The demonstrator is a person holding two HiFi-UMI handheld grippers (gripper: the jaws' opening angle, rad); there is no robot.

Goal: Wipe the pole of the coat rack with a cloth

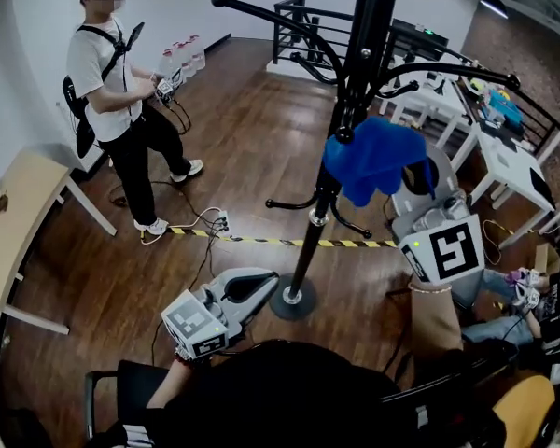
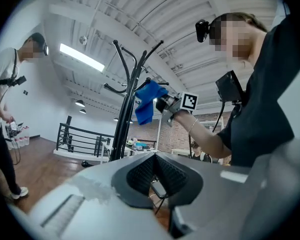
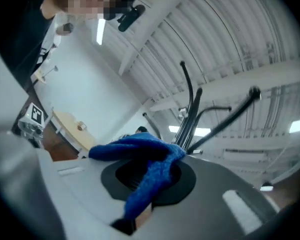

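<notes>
Blue cloth [image 1: 373, 161], just one, held by right gripper [image 3: 150, 179], one pole [image 1: 306, 245], left gripper [image 2: 156, 176] closed

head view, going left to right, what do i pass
wooden table → standing person → left gripper → coat rack base → blue cloth → white table

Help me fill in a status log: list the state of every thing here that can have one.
right tool: shut on the blue cloth, raised beside the pole.
left tool: shut, empty, held low.
blue cloth: bunched, clamped, one end hanging loose.
coat rack: upright on its round base.
</notes>
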